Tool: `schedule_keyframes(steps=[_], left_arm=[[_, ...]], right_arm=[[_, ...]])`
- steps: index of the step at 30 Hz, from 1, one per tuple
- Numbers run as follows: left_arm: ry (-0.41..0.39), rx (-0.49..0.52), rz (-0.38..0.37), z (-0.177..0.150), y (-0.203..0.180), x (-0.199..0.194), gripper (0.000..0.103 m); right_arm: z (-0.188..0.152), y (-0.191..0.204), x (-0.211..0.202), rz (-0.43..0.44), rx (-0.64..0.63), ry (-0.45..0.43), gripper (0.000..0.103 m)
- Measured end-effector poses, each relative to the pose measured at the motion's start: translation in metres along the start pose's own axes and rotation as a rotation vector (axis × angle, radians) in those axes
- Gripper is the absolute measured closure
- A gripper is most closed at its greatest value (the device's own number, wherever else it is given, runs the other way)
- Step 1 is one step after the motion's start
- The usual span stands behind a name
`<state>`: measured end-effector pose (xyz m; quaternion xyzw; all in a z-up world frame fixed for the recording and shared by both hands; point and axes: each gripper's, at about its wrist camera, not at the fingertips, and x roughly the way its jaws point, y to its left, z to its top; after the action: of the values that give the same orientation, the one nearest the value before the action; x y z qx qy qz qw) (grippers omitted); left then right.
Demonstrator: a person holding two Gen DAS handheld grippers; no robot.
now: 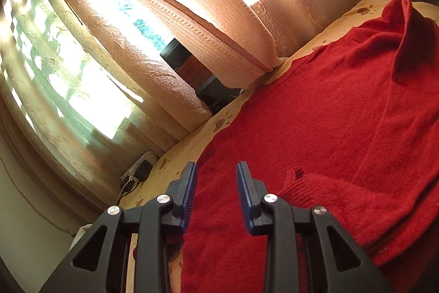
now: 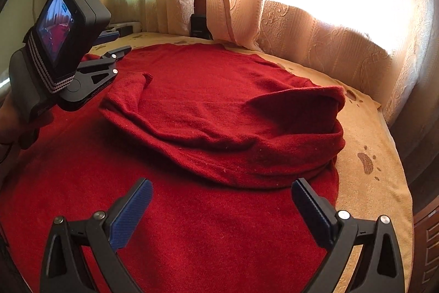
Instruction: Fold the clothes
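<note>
A red knit sweater (image 2: 192,89) lies spread on a beige patterned cloth (image 2: 373,139). One sleeve (image 2: 219,136) is folded across the body, its cuff (image 2: 134,78) toward the left. In the left wrist view the sweater (image 1: 315,114) fills the right side, with the cuff (image 1: 304,191) by the right finger. My left gripper (image 1: 216,169) is open and empty just above the sweater's left edge; it also shows in the right wrist view (image 2: 120,51). My right gripper (image 2: 222,188) is wide open and empty above the sweater's near part.
Beige curtains (image 2: 315,26) hang behind the surface with bright windows. A dark box (image 1: 192,70) stands by the curtain. A power strip with plugs (image 1: 137,172) lies at the left edge. The cloth's right edge (image 2: 406,183) drops off beside dark wooden furniture.
</note>
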<state>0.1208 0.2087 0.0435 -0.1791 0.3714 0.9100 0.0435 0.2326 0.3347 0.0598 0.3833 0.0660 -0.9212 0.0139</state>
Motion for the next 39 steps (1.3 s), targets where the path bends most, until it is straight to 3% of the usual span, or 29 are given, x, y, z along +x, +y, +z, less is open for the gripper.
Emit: schedule_keyframes(steps=[5, 12, 15, 17, 20, 28, 31, 33, 35, 39], left_arm=[[0.023, -0.038, -0.064, 0.0, 0.002, 0.003, 0.065], [0.016, -0.066, -0.072, -0.002, 0.003, 0.001, 0.065], [-0.017, -0.068, -0.041, -0.001, 0.003, -0.005, 0.064], [-0.041, -0.058, -0.006, 0.0, 0.003, -0.008, 0.056], [-0.046, -0.077, -0.031, 0.0, 0.007, -0.01, 0.042], [0.081, -0.244, -0.393, -0.003, 0.017, -0.002, 0.032], [0.129, -0.311, -0.481, -0.004, 0.018, 0.003, 0.031], [0.171, -0.352, -0.496, -0.009, 0.016, 0.008, 0.029], [0.213, -0.394, -0.512, -0.014, 0.015, 0.013, 0.021], [0.292, -0.446, -0.519, -0.026, 0.008, 0.021, 0.02]], right_arm=[[0.0, 0.001, 0.001, -0.001, -0.005, 0.004, 0.0], [-0.001, 0.003, 0.004, -0.002, -0.012, 0.016, 0.0], [-0.002, 0.006, 0.006, -0.007, -0.029, 0.023, 0.0], [-0.002, 0.01, 0.007, -0.017, -0.047, 0.03, 0.001], [-0.003, 0.018, 0.011, -0.027, -0.092, 0.048, 0.001], [0.002, 0.021, 0.01, 0.045, -0.048, 0.047, 0.0], [0.005, 0.02, 0.008, 0.11, 0.001, 0.048, 0.0], [0.007, 0.021, 0.009, 0.147, 0.027, 0.055, 0.0], [0.006, 0.024, 0.013, 0.166, 0.04, 0.066, 0.0], [0.003, 0.032, 0.023, 0.176, 0.048, 0.095, 0.0]])
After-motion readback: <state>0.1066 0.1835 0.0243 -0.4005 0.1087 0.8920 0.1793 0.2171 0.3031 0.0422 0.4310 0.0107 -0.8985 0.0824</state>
